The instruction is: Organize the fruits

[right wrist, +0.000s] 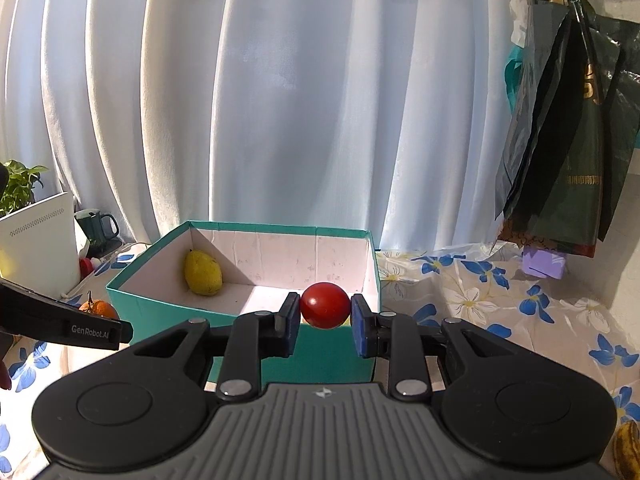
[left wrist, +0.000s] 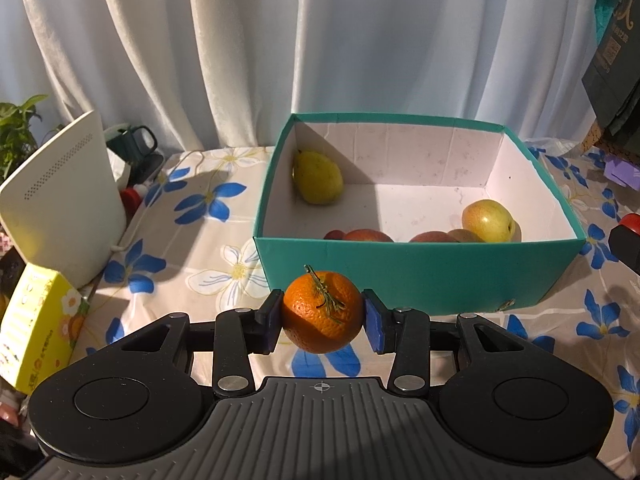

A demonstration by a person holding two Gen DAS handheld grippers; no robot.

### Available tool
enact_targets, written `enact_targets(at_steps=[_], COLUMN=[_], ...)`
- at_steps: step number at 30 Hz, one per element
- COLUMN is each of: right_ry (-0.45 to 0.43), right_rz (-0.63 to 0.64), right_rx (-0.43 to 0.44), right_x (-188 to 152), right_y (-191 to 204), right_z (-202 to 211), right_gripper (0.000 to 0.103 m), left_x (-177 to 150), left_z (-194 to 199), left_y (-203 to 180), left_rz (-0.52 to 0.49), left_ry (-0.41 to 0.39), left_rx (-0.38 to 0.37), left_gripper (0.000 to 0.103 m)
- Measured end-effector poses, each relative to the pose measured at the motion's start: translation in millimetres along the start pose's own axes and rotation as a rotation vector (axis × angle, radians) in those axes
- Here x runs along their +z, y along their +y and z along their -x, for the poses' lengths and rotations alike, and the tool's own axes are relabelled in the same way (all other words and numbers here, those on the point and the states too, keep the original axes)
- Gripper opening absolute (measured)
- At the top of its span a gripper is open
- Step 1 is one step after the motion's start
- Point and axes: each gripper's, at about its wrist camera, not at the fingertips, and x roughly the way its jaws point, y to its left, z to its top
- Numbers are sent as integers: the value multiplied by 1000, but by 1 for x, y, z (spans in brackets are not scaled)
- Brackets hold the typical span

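1. Counter point(left wrist: 192, 240): covered in a beige cloth with blue and white flowers; white curtain point(left wrist: 360, 40) hangs behind it.
2. Teal box point(left wrist: 420, 272): open-topped, white inside, standing on the counter in front of the curtain. Both grippers sit near its front wall.
3. White appliance point(left wrist: 60, 200): at the counter's left edge, with a dark green mug point(left wrist: 134, 142) behind it and a yellow carton point(left wrist: 36, 328) in front.
4. Dark bags point(right wrist: 560, 140): hanging at the right, above a small purple item point(right wrist: 544, 264).
5. Left gripper point(left wrist: 323, 316): partly spread, both blue pads pressed on an orange point(left wrist: 320, 312) with a green sprig on top. Orange is held clear of the cloth, just before the box's front wall, outside it.
6. Right gripper point(right wrist: 325, 314): clenched narrow on a small red fruit point(right wrist: 325, 305), pads touching both sides. Fruit is at the level of the box's near rim; whether over the box or in front, cannot tell.
7. Fruit inside the box: yellow pear point(left wrist: 318, 178) in the far left corner; yellow-green apple point(left wrist: 488, 220) near the front right; reddish fruits point(left wrist: 368, 235) partly hidden behind the front wall.
8. Banana point(right wrist: 628, 452): at the lower right edge of the right wrist view, only partly visible.
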Motion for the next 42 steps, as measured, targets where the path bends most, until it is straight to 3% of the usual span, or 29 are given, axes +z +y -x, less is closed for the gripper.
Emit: enact_targets(at_steps=[10, 18, 42], right_ry=[-33, -39, -48], right_rz=[-30, -57, -78], right_rx=[-26, -28, -28], right_x=[7, 4, 0], right_y=[-13, -25, -40], right_z=[-8, -10, -14], right_gripper=[26, 26, 26], left_x=[39, 62, 67], left_z=[-3, -33, -90], left_y=[-7, -26, -34], left_rz=[-5, -24, -16], left_ry=[-59, -38, 40], left_rx=[21, 35, 42], left_gripper=[46, 46, 46])
